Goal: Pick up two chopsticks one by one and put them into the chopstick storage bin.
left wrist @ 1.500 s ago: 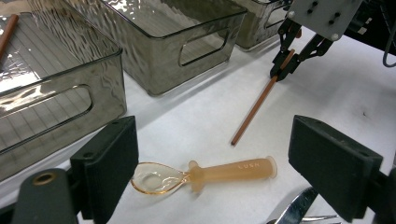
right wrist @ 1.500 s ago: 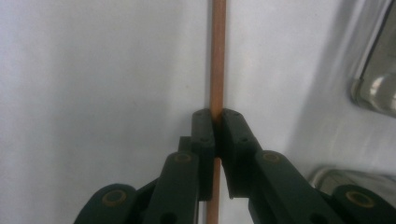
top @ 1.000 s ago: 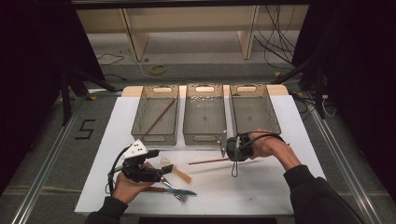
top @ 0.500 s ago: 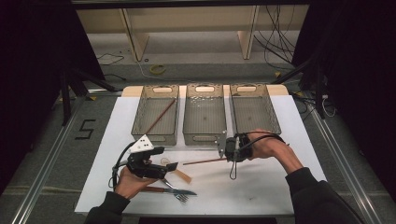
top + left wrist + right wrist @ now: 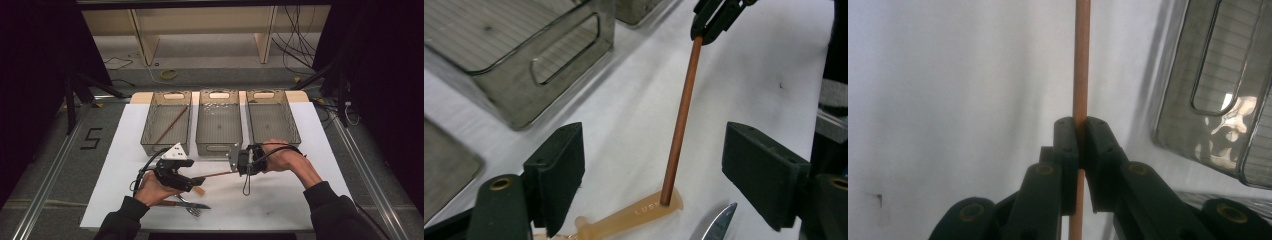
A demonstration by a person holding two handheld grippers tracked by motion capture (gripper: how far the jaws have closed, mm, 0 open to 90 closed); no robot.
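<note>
We are seeing the right claw [image 5: 1079, 131] clamping one brown stick [image 5: 681, 117] low over the desk [image 5: 310, 200]; the left claw [image 5: 654, 175] is gaping around it. Three bins [image 5: 218, 123] are standing behind, perhaps plastic.

A lab-like recording space: white table [image 5: 310, 200] ringed by black curtains [image 5: 35, 65], loose floor cables [image 5: 295, 45], metal rails [image 5: 45, 185].

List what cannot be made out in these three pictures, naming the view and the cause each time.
- Fork, high view: its handle lies under the knife and the left hand.
- Brown stick, right gripper view: both ends run off the picture's edges.
- Amber handle, left gripper view: its lettering is too blurred to read in full.
</note>
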